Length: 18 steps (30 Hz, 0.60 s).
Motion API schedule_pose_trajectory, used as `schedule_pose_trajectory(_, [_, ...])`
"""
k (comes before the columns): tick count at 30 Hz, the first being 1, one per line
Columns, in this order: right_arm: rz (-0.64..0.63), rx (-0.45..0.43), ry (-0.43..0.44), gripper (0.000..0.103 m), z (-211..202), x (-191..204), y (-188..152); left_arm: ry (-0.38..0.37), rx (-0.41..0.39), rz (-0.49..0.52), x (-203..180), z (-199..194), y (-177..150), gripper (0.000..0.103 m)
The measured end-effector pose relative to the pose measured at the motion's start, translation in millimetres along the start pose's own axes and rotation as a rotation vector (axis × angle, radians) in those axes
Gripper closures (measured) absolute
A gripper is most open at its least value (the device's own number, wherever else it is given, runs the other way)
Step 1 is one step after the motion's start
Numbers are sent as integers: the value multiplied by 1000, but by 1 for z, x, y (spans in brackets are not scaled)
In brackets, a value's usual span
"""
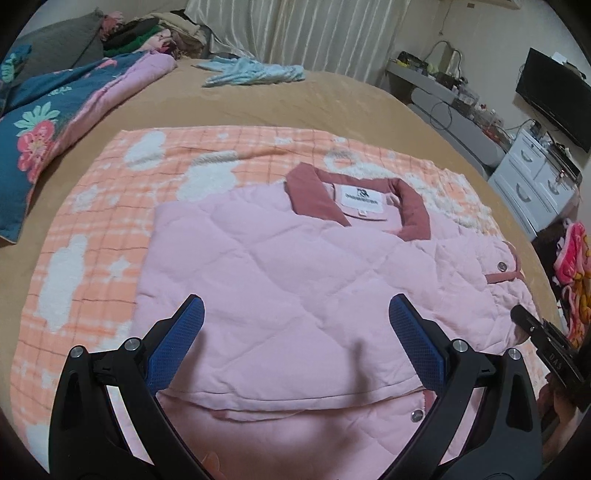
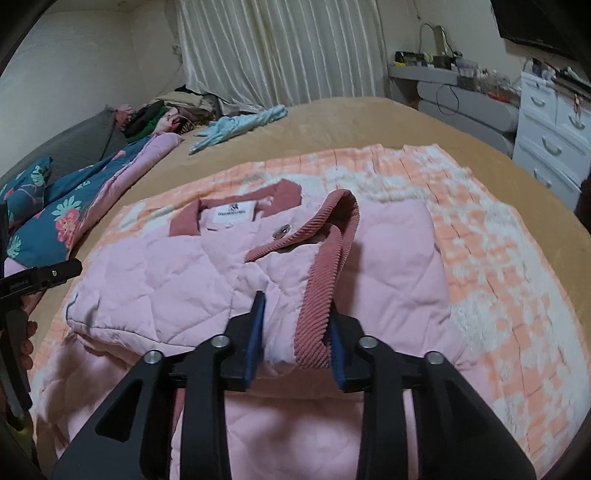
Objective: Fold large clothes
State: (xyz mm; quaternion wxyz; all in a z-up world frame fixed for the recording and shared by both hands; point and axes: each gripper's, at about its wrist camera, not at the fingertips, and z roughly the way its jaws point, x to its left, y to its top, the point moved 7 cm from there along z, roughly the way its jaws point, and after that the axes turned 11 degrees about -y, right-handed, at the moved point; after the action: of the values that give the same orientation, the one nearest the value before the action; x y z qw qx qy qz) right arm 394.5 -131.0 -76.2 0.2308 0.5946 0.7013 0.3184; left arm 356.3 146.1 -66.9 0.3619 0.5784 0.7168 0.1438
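A pink quilted jacket [image 1: 295, 280] with a dark pink collar [image 1: 314, 192] lies on an orange-and-white blanket [image 1: 92, 236] on the bed. Its left side is folded over the middle. My left gripper [image 1: 295, 317] is open and empty just above the folded panel. In the right wrist view my right gripper [image 2: 297, 332] is shut on the jacket's sleeve [image 2: 321, 295] at its dark pink ribbed cuff, held over the jacket [image 2: 155, 284]. The right gripper's tip shows in the left wrist view [image 1: 524, 317].
The tan bed [image 1: 295, 99] carries a floral quilt [image 1: 48, 125] at the left, a light blue garment [image 1: 255, 72] at the far side, and a clothes pile [image 1: 147, 33] by the curtain. A white drawer unit [image 1: 532, 184] and a cluttered desk [image 1: 436, 85] stand at the right.
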Motion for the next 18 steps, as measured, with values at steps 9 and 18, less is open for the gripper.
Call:
schedule_pose_trajectory(9, [-6, -58, -76, 25, -18, -9, 9, 10, 82, 20, -9, 27, -14, 9])
schedule_pose_trajectory(18, [-214, -17, -17, 12, 1, 58, 21, 48, 160, 29, 26, 55, -40, 8])
